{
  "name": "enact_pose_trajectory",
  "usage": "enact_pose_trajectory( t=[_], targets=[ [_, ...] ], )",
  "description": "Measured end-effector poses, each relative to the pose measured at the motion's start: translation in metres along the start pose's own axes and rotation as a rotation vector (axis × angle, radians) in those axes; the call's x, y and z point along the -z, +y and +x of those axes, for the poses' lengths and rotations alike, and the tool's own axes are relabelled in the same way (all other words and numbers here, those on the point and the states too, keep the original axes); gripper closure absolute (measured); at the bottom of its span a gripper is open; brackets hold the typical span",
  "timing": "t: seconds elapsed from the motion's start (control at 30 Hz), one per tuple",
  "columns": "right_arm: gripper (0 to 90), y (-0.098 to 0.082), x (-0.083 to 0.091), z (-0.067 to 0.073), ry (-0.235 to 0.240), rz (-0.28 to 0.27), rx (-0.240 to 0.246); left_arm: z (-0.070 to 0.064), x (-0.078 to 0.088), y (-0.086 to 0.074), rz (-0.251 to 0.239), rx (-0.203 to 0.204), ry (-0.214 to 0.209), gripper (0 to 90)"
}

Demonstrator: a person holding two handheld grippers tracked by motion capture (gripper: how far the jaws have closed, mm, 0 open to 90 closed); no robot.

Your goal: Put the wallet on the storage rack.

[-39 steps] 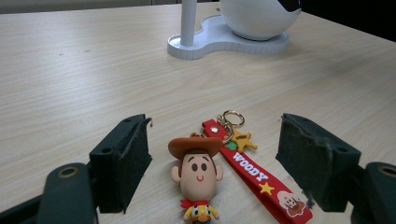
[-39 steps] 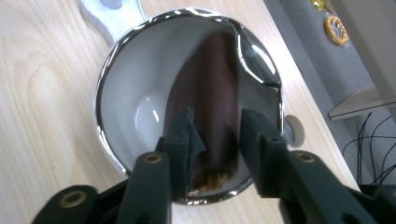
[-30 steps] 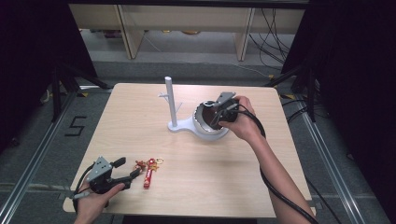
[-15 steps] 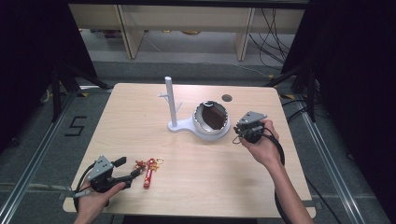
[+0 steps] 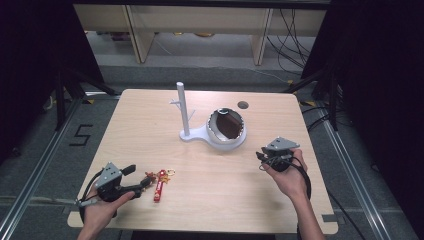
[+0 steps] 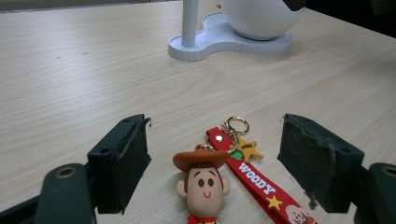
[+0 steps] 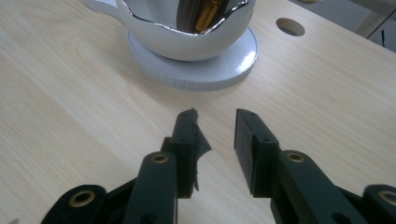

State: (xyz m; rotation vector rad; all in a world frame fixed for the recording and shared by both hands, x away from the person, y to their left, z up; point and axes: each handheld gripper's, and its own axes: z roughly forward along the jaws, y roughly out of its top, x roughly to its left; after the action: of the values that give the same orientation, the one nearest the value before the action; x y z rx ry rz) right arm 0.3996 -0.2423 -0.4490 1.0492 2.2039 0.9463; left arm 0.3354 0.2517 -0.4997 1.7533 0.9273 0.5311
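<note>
A Woody keychain (image 5: 159,182) with a red strap (image 6: 261,186) lies near the table's front left. Its figure head (image 6: 203,179) and gold ring (image 6: 237,125) sit between the wide-apart jaws of my left gripper (image 5: 137,177) (image 6: 215,128), which is open and rests low on the table. A white stand (image 5: 200,135) with an upright post (image 5: 182,107) holds a round bowl (image 5: 239,139) (image 7: 187,42). A dark brown flat object (image 5: 229,124) (image 7: 198,14) leans inside the bowl. My right gripper (image 5: 260,157) (image 7: 215,119) hovers front right of the bowl, jaws slightly apart and empty.
The light wooden table (image 5: 150,125) has a round hole (image 5: 243,105) (image 7: 289,26) behind the bowl. Metal floor rails and dark frames flank the table. Shelving and cables stand beyond its far edge.
My right gripper has drawn back from the bowl toward the table's front right, leaving the dark object in the bowl. The left gripper and keychain have stayed put.
</note>
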Motion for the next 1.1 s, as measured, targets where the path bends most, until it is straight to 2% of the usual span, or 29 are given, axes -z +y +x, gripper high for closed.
enact_pose_trajectory(
  t=[0.07, 0.23, 0.33, 0.37, 0.4, 0.43, 0.5, 0.53, 0.57, 0.6, 0.63, 0.67, 0.7, 0.73, 0.8, 0.83, 0.87, 0.9, 0.93, 0.97, 1.07, 1.1],
  targets=[
    [67.8, -0.004, 0.001, -0.001, -0.002, -0.002, -0.011, -0.001, -0.002, 0.0, 0.016, 0.03, 0.001, 21.9],
    [66.2, -0.012, 0.003, -0.004, -0.01, -0.006, -0.044, 0.004, -0.009, 0.001, 0.079, 0.047, 0.017, 21.4],
    [65.8, -0.016, 0.003, -0.003, -0.01, -0.005, -0.044, 0.007, -0.012, 0.004, 0.102, 0.035, 0.017, 21.5],
    [65.7, -0.016, 0.005, -0.002, -0.005, 0.007, -0.06, 0.008, -0.013, 0.005, 0.113, 0.032, 0.011, 21.5],
    [65.5, -0.017, 0.004, -0.004, -0.009, 0.004, -0.043, 0.008, -0.014, 0.007, 0.123, 0.031, 0.012, 21.6],
    [65.2, -0.017, 0.004, -0.004, -0.006, 0.008, -0.047, 0.009, -0.015, 0.008, 0.129, 0.024, -0.001, 21.7],
    [64.7, -0.017, 0.004, -0.003, -0.001, 0.024, -0.069, 0.01, -0.017, 0.012, 0.173, 0.007, -0.004, 22.3],
    [64.5, -0.017, 0.004, -0.003, 0.001, 0.024, -0.056, 0.011, -0.018, 0.014, 0.184, -0.002, -0.008, 23.1],
    [64.4, -0.017, 0.004, -0.002, 0.008, 0.032, -0.073, 0.011, -0.019, 0.016, 0.198, -0.009, -0.014, 24.1],
    [64.3, -0.017, 0.002, -0.003, 0.004, 0.021, -0.047, 0.013, -0.018, 0.018, 0.226, -0.031, -0.011, 25.2],
    [64.3, -0.017, 0.001, -0.002, 0.008, 0.02, -0.049, 0.012, -0.019, 0.019, 0.227, -0.019, -0.018, 25.8],
    [64.2, -0.017, 0.001, -0.002, 0.009, 0.024, -0.043, 0.014, -0.018, 0.021, 0.256, -0.041, -0.025, 26.8],
    [64.2, -0.017, 0.001, -0.001, 0.011, 0.021, -0.043, 0.011, -0.02, 0.02, 0.252, -0.01, -0.019, 28.2],
    [64.2, -0.016, 0.001, 0.0, 0.017, 0.034, -0.058, 0.012, -0.019, 0.021, 0.274, -0.028, -0.02, 30.3],
    [64.1, -0.017, 0.001, -0.001, 0.018, 0.028, -0.046, 0.011, -0.02, 0.02, 0.314, -0.037, -0.021, 33.1],
    [64.1, -0.017, 0.0, -0.001, 0.019, 0.031, -0.047, 0.008, -0.02, 0.02, 0.341, -0.022, -0.02, 34.2],
    [64.1, -0.017, 0.0, -0.001, 0.02, 0.034, -0.048, 0.01, -0.019, 0.022, 0.392, -0.065, -0.026, 35.6],
    [64.1, -0.017, 0.0, 0.0, 0.022, 0.035, -0.049, 0.008, -0.019, 0.022, 0.422, -0.046, -0.026, 36.2],
    [64.1, -0.017, 0.001, -0.001, 0.024, 0.037, -0.045, 0.008, -0.019, 0.024, 0.453, -0.061, -0.031, 37.4],
    [64.1, -0.017, 0.001, -0.001, 0.026, 0.04, -0.044, 0.006, -0.021, 0.026, 0.48, -0.046, -0.026, 38.3],
    [64.0, -0.017, 0.0, 0.0, 0.03, 0.039, -0.045, 0.005, -0.025, 0.03, 0.562, -0.039, -0.032, 39.3],
    [64.0, -0.017, -0.001, 0.0, 0.031, 0.036, -0.046, 0.005, -0.027, 0.033, 0.615, -0.051, -0.037, 39.4]
  ],
)
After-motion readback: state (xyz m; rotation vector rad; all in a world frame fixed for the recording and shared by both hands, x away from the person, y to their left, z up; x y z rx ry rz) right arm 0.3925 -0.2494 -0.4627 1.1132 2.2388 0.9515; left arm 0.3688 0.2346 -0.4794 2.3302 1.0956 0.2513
